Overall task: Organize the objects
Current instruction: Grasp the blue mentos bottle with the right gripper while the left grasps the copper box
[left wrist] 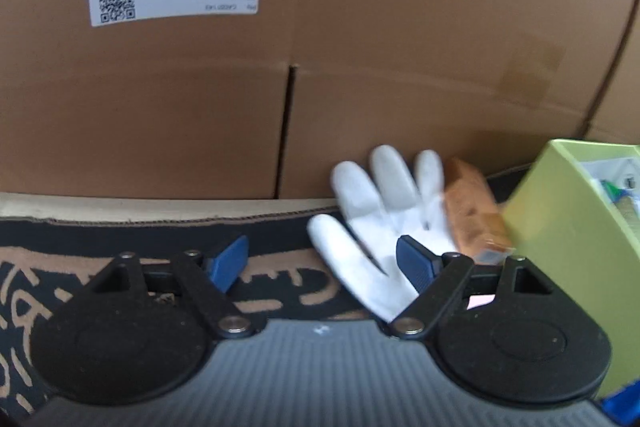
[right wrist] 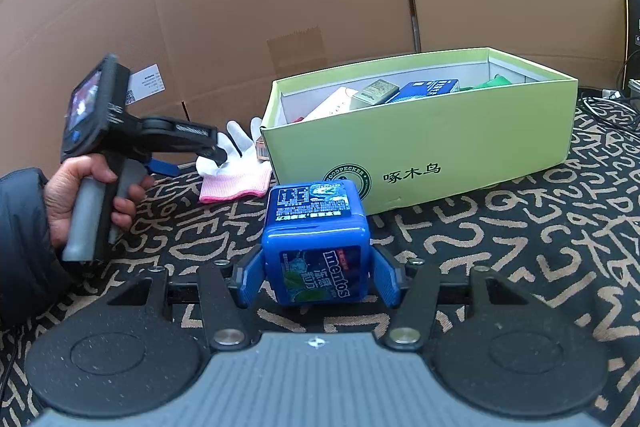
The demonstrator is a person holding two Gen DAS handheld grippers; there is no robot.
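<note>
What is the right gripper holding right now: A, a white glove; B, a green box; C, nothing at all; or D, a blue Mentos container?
D: in the right wrist view the right gripper has its jaws pressed against both sides of the blue Mentos container, while the white glove lies on the patterned cloth beside the green box.
</note>
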